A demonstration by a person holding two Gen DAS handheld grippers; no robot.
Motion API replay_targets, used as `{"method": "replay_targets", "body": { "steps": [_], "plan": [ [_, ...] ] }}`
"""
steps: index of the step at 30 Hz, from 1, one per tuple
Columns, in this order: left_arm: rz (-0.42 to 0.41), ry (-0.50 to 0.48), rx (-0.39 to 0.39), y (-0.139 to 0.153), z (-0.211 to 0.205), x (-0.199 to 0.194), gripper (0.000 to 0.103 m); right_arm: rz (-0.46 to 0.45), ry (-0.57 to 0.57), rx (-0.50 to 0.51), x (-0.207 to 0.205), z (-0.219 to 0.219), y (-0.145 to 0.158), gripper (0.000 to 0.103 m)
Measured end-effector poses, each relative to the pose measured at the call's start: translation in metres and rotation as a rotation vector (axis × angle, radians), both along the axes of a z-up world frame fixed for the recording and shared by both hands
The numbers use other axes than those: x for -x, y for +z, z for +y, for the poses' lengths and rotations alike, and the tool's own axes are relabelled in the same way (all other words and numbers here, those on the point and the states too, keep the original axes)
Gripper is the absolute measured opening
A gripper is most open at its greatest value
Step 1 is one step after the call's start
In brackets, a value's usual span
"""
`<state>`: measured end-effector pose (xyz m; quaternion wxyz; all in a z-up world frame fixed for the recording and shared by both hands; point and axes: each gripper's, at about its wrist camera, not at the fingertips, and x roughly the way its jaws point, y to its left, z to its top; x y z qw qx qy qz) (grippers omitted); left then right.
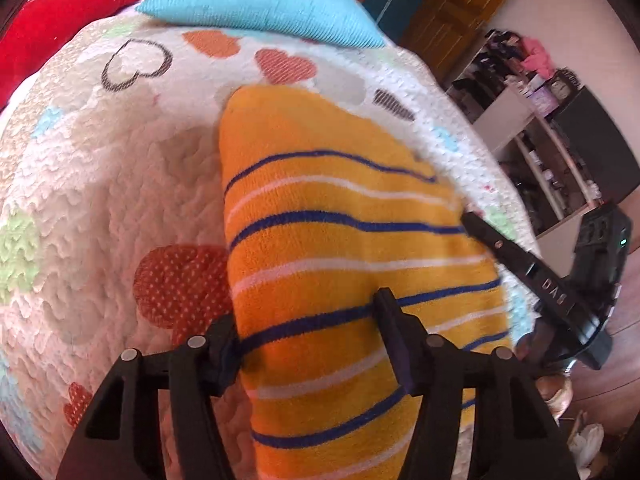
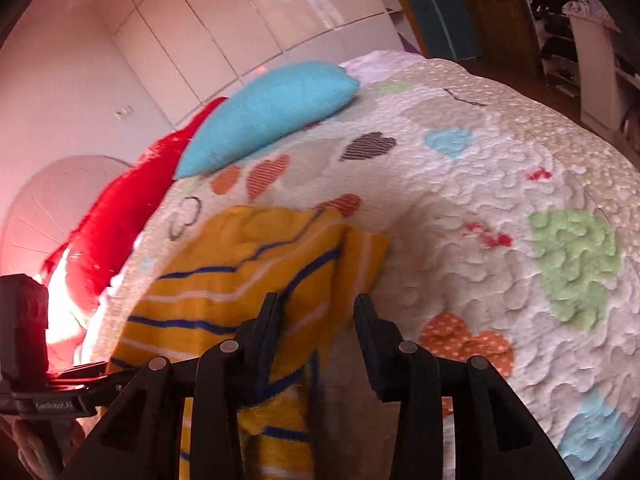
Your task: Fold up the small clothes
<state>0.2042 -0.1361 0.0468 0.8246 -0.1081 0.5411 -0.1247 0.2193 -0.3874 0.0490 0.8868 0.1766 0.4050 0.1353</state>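
Two grippers work one striped orange garment [image 1: 340,240] on the quilted bedspread [image 1: 100,184]. Left gripper [image 1: 308,340] straddles its near edge, jaws half-wide, cloth between them, grip uncertain. Right gripper [image 2: 316,320] likewise stands part-open over a bunched fold, probably so both can lift matching corners.

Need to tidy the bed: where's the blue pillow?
At the far end of the heart-print quilt, the blue pillow lies beside the red cushion, beyond the striped garment.
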Motion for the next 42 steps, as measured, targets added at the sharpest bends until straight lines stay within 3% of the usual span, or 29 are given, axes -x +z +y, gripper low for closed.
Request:
{"method": "replay_targets", "body": {
  "steps": [3,5,8,10,12,17,18,20,23,25,27,30,32,34,36,39,42],
  "plan": [
    [-0.003,0.034,0.000,-0.009,0.005,0.018,0.079,-0.008,-0.055,-0.032,0.007,-0.016,0.009,0.048],
    [0.007,0.056,0.021,-0.012,0.013,0.031,0.081,-0.072,-0.049,-0.049,0.026,-0.023,0.026,0.048],
    [-0.011,0.076,0.047,-0.010,0.026,0.052,0.082,-0.125,0.074,-0.213,0.047,-0.019,0.043,0.049],
    [-0.035,0.090,0.036,-0.008,0.032,0.068,0.082,-0.096,0.188,-0.339,0.048,-0.004,0.039,0.051],
    [-0.058,0.095,0.018,-0.004,0.034,0.082,0.082,-0.032,0.237,-0.391,0.047,0.008,0.027,0.053],
    [-0.118,0.114,-0.030,0.018,0.041,0.114,0.082,0.075,0.102,-0.248,0.055,-0.004,-0.007,0.044],
    [-0.144,0.118,-0.047,0.026,0.043,0.121,0.082,0.075,0.062,-0.191,0.060,-0.009,-0.003,0.051],
    [-0.211,0.121,-0.095,0.043,0.045,0.134,0.082,0.068,-0.056,0.018,0.074,-0.015,0.008,0.064],
    [-0.348,0.143,-0.196,0.070,0.045,0.161,0.083,0.003,-0.069,0.011,0.109,-0.027,0.025,0.064],
    [-0.468,0.179,-0.296,0.086,0.040,0.180,0.093,-0.092,-0.113,0.063,0.141,-0.027,0.041,0.067],
    [-0.610,0.215,-0.370,0.104,0.034,0.201,0.103,-0.197,-0.157,0.139,0.174,-0.018,0.052,0.085],
    [-0.785,0.237,-0.381,0.121,0.026,0.230,0.103,-0.327,-0.219,0.224,0.215,-0.005,0.049,0.097],
    [-0.808,0.219,-0.346,0.129,0.021,0.240,0.103,-0.295,-0.212,0.213,0.223,-0.002,0.040,0.097],
    [-0.773,0.180,-0.286,0.132,0.016,0.246,0.103,-0.209,-0.186,0.166,0.222,-0.006,0.033,0.097],
    [-0.729,0.147,-0.248,0.130,0.008,0.252,0.103,-0.228,-0.209,0.174,0.237,-0.006,0.032,0.097],
    [-0.726,0.148,-0.251,0.124,-0.004,0.266,0.103,-0.304,-0.268,0.365,0.269,0.010,0.032,0.097],
    [-0.736,0.161,-0.263,0.119,-0.013,0.279,0.103,-0.314,-0.287,0.508,0.288,0.026,0.026,0.099]
  ]
}}
